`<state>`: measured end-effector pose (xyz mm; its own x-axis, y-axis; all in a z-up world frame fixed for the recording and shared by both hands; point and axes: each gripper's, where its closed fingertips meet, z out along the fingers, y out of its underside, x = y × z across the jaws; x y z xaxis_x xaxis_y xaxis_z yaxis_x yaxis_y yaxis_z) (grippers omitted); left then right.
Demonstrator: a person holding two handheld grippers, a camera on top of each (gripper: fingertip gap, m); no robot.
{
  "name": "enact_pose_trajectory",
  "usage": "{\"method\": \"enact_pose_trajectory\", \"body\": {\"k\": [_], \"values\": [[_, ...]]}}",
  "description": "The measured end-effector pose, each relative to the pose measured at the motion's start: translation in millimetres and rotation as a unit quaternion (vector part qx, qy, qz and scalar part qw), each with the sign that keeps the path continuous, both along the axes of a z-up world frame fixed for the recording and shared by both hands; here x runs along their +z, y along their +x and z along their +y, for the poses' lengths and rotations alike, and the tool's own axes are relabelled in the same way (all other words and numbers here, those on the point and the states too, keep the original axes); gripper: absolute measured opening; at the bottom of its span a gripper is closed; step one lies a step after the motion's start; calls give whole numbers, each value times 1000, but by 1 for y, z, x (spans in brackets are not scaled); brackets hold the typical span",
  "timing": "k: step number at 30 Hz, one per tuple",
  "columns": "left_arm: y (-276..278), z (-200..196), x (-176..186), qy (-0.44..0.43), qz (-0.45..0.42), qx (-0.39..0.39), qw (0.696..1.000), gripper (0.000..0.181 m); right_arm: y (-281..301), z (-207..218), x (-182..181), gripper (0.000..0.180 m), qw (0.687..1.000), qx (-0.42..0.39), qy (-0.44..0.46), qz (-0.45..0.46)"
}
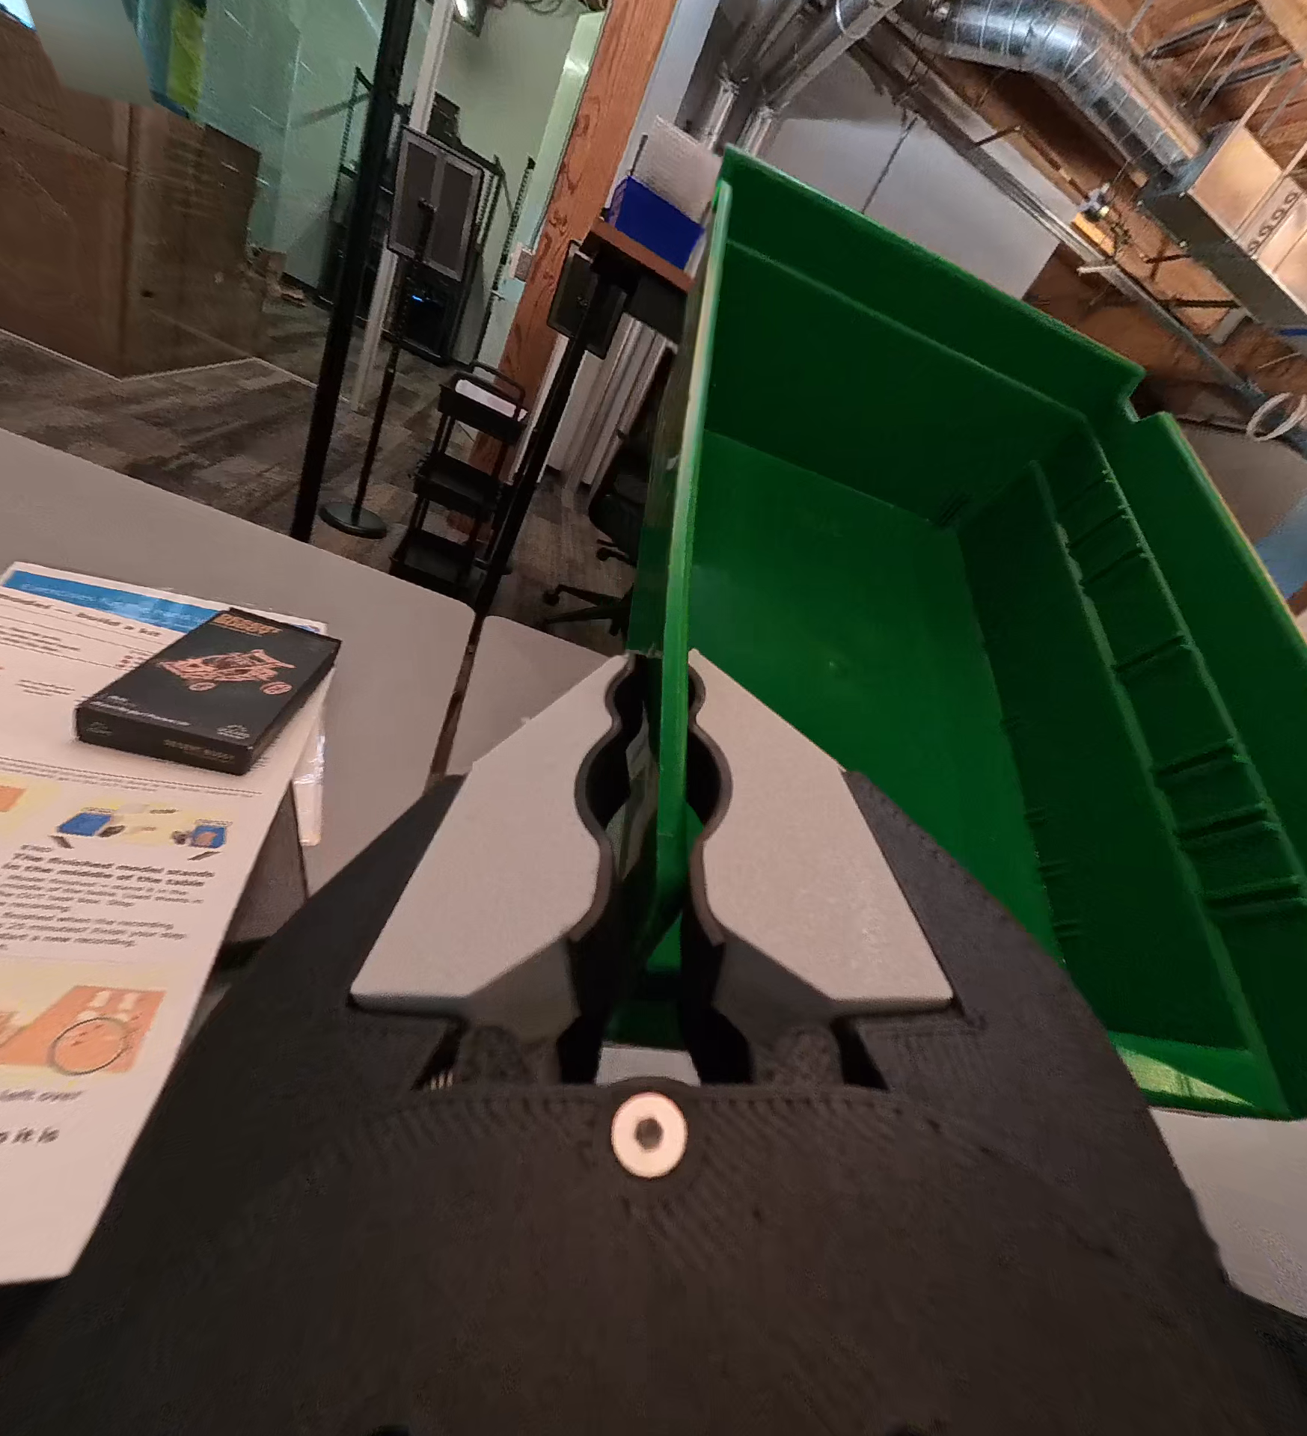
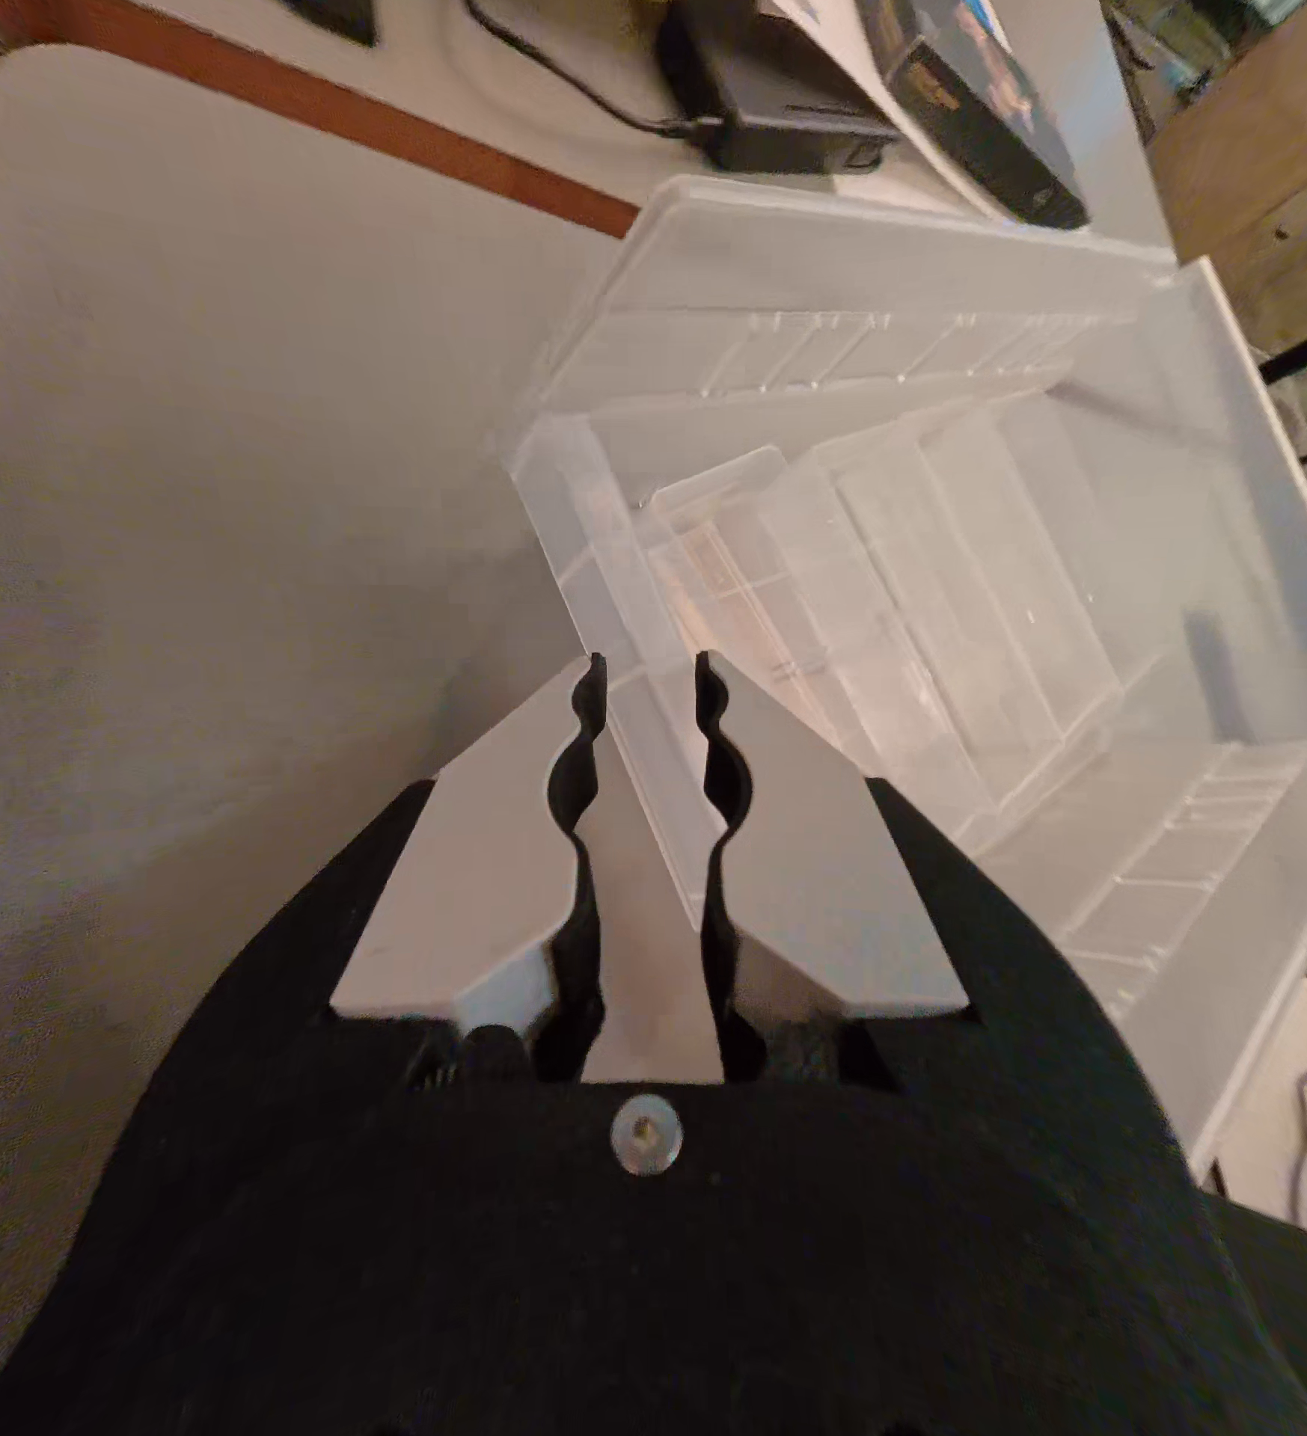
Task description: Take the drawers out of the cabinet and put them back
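Left wrist view: left gripper [image 1: 658,668] jaws clenched on one green drawer [image 1: 906,622] wall.
Right wrist view: right gripper [image 2: 648,660] jaws slightly parted around one clear drawer [image 2: 868,590] front, grip uncertain.

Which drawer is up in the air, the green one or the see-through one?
The green drawer. The left gripper pinches its wall and it tilts above the table. The clear drawer lies on the table with the right gripper open around its front edge.

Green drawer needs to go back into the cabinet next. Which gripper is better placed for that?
Left. The left gripper is already shut on the green drawer's wall, holding it off the table. The right gripper is open at the clear cabinet's edge, likely better for steadying it.
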<state>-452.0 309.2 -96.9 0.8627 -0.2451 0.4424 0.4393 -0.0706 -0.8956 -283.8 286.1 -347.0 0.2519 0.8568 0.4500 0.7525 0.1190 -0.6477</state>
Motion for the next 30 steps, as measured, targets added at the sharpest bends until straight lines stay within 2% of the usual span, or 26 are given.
{"method": "enact_pose_trajectory", "body": {"k": [4, 7, 14, 15, 16, 18, 21, 25, 27, 30], "values": [[17, 4, 6, 7, 5, -18, 1000, 6, -31, 34, 2, 16, 999, -26, -30, 32], [25, 5, 9, 10, 8, -28, 1000, 6, -45, 54, 1, 16, 1000, -24, -3, 11], [25, 6, 9, 14, 0, -31, 999, 5, -43, 79, 1, 16, 1000, 11, -23, 13], [25, 6, 9, 15, 0, -30, 999, 6, -41, 80, 2, 19, 999, 11, -29, 14], [25, 6, 9, 15, 1, -30, 999, 6, -39, 80, 4, 33, 999, 11, -29, 20], [27, 6, 11, 17, 2, -30, 999, 6, -34, 75, 17, 46, 999, 8, -25, 42], [32, 4, 17, 23, 4, -33, 999, 5, -15, 54, 51, 54, 996, 4, -37, 83], [47, -2, 35, 51, -22, -61, 997, 5, 49, 27, 91, 46, 989, -36, -84, 118], [57, -5, 43, 56, -21, -71, 996, 5, 89, 12, 98, 51, 987, -49, -110, 110], [80, -9, 54, 61, 0, -84, 995, 5, 140, -23, 133, 54, 978, -30, -115, 172]]}}
